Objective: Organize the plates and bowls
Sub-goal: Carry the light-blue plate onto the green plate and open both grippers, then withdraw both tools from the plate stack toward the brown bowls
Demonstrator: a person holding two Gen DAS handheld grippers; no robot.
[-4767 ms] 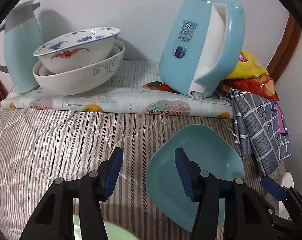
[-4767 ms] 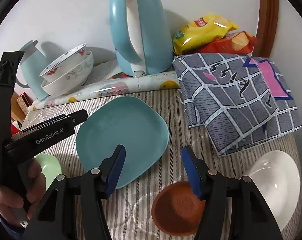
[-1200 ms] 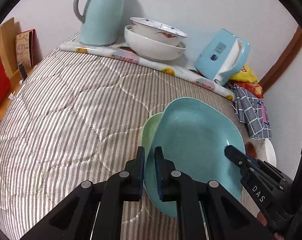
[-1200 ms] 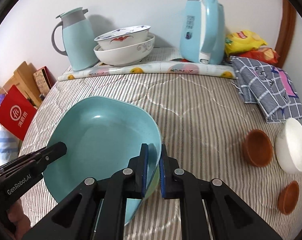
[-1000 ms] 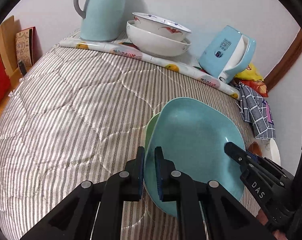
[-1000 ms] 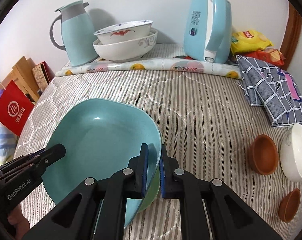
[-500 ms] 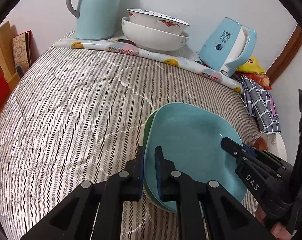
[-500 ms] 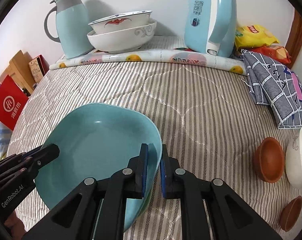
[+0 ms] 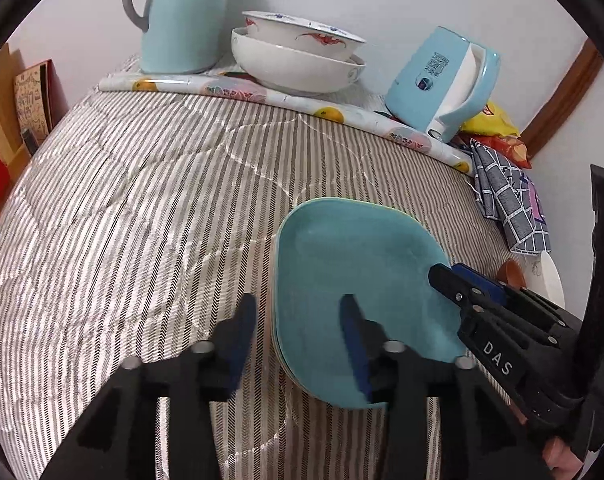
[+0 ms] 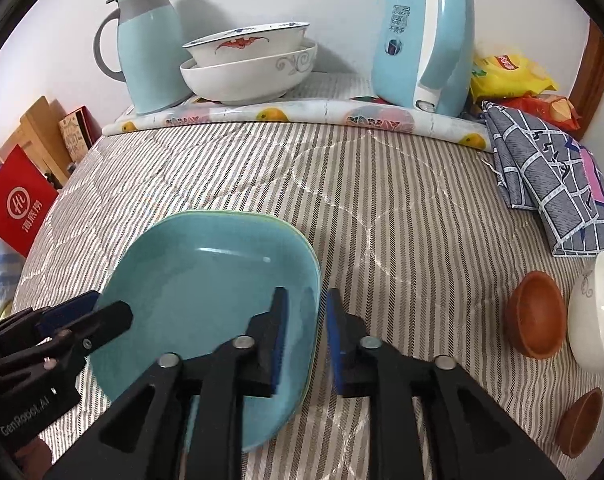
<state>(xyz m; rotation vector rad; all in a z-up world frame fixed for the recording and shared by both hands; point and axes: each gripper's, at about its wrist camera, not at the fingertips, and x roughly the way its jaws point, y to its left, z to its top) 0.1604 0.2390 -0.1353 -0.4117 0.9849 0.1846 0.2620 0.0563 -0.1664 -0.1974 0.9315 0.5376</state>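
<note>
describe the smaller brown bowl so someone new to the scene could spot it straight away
On the striped quilt, look to the right side, below the grey checked cloth. A white bowl and a brown bowl sit side by side there. The smaller brown bowl lies alone, nearest the camera, tipped up on its side.

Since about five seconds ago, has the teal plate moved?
Yes. The teal plate went left, away from the checked cloth, and now lies on a green plate.

A striped quilted bed (image 10: 381, 200) is seen carrying stacked plates (image 10: 206, 292), brown bowls (image 10: 535, 314), a white bowl (image 10: 595, 312), a checked cloth (image 10: 557, 184) and a fruit-print mat (image 10: 302, 114).
</note>
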